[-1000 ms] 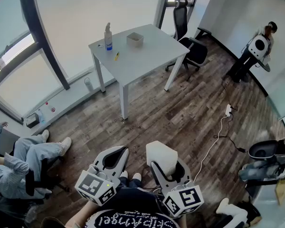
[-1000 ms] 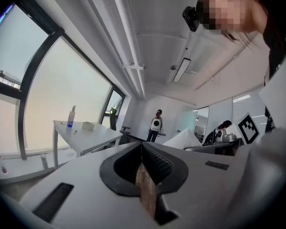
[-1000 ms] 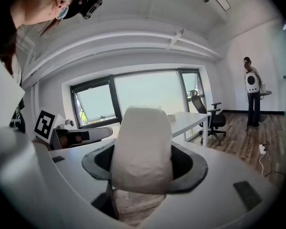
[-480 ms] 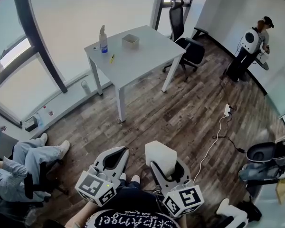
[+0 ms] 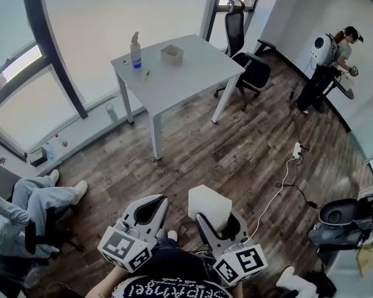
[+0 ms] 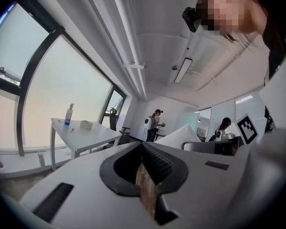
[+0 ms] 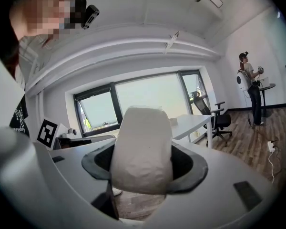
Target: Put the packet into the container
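In the head view, a white packet (image 5: 209, 205) stands up between the jaws of my right gripper (image 5: 219, 219), which is shut on it. In the right gripper view the packet (image 7: 142, 149) fills the middle of the jaws. My left gripper (image 5: 150, 208) is beside it, shut with nothing in it; its jaws meet in the left gripper view (image 6: 143, 168). Both grippers are held low over the wooden floor, far from the white table (image 5: 180, 79). The small beige container (image 5: 172, 54) sits on the table's far side.
A spray bottle (image 5: 135, 51) and a small yellow item (image 5: 147, 75) are on the table. A black office chair (image 5: 248, 61) stands behind it. One person stands at the far right (image 5: 326, 67), another sits at the left (image 5: 18, 210). A power strip with cable (image 5: 296, 149) lies on the floor.
The head view has shifted slightly, so the table sits a little further left. The standing person at the far right has moved. Both grippers hold the same pose, packet still gripped.
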Demonstrator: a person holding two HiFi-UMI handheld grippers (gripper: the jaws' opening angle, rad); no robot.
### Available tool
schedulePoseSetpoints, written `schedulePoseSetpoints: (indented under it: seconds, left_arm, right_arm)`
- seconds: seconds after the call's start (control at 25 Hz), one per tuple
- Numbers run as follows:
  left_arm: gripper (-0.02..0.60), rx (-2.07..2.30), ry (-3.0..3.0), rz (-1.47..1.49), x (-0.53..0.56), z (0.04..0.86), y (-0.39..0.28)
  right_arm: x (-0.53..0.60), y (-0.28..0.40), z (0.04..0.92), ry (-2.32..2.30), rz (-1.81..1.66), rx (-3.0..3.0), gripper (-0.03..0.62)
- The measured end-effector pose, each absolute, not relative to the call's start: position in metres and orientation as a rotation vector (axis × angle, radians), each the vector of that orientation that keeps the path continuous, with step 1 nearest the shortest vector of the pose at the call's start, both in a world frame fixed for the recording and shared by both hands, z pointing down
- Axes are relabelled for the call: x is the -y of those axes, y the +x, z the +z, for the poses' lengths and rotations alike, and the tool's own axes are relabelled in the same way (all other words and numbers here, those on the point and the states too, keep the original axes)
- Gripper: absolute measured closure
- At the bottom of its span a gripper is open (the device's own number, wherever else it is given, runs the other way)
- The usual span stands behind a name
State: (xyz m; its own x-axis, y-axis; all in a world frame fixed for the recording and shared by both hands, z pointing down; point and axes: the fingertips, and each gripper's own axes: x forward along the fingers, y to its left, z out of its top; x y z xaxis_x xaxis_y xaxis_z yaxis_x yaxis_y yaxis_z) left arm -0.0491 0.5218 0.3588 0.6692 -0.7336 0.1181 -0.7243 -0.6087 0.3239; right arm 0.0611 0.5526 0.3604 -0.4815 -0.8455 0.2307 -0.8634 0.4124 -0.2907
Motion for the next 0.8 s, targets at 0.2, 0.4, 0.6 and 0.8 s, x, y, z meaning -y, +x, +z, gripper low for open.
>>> schedulePoseSetpoints:
  seconds: [0.2,0.4,0.6,0.8]
  left_arm:
    - [0.572,1.16,2.515,-0.02,-0.521,0.37,-0.052]
    - [0.572,1.185,2.519,-0.019,-0.5,0.369,-0.061]
    - [0.572,1.151,2.546,-0.02,-0.47,0.365,-0.069]
    - [0.572,1.141,2.573,-0.025,-0.435,0.352,-0.08]
  right_arm:
    - [-0.545,0.065,0.374,1.568,0.619,2.561,0.312]
    - [-0.528,0.061,0.375,1.575,0.624,2.553,0.312]
    - [-0.499,0.053,0.373,1.59,0.624,2.534,0.312]
    - [-0.464,0.051,0.359,1.647,0.589,2.528,0.312]
